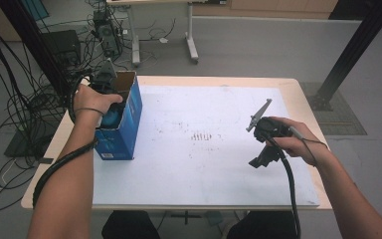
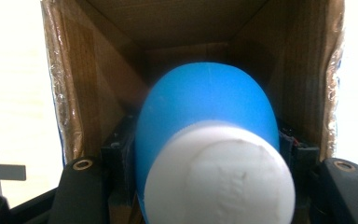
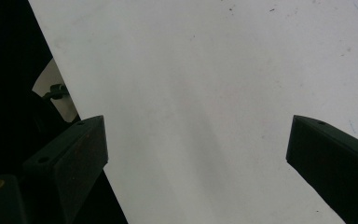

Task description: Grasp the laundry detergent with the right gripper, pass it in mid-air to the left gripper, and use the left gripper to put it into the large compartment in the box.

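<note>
Inside the box (image 2: 186,28), left tongs (image 2: 205,154) clamp a blue bulb (image 2: 205,102) (white-capped).

Blue ball (image 2: 205,107) hides the box's (image 2: 186,28) floor

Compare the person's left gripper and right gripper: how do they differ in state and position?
The left gripper is shut on a blue rounded object with a white end, while the right gripper has its jaws wide apart and holds nothing. The left gripper reaches into the open brown-lined blue cardboard box at the table's left, while the right gripper hangs over the bare white table sheet. Both are black, hand-held and cabled.
</note>
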Available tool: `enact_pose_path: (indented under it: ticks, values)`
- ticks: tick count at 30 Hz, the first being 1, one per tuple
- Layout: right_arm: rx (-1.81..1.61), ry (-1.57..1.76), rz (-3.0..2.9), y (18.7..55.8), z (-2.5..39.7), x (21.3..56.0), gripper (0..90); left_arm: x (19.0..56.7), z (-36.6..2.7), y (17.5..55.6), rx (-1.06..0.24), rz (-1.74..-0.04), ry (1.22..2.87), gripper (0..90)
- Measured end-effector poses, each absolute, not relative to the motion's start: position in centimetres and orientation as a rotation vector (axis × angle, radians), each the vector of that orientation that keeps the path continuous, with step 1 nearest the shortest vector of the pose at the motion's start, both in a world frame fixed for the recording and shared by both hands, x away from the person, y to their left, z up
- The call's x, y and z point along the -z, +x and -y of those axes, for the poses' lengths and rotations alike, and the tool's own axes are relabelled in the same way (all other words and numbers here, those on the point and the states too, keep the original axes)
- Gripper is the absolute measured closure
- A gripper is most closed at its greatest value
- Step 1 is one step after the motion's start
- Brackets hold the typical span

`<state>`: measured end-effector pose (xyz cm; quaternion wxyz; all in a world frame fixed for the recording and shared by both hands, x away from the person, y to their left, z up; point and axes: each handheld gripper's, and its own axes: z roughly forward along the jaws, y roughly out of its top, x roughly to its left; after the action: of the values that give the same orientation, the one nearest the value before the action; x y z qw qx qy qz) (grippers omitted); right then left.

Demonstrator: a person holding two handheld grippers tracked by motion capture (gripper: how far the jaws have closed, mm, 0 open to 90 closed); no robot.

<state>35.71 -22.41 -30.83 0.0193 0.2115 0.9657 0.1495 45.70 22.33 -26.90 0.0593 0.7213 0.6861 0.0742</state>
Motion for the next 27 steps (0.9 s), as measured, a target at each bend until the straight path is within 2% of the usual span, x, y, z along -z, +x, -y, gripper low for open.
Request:
enact_pose_path:
  ticks: [27]
  values:
    - [-0.469, 0.668, -2.997, 35.88, 22.55, 31.00, 5.3, 26.95, -22.63, 45.77, -0.218, -2.112, 2.136, 37.5]
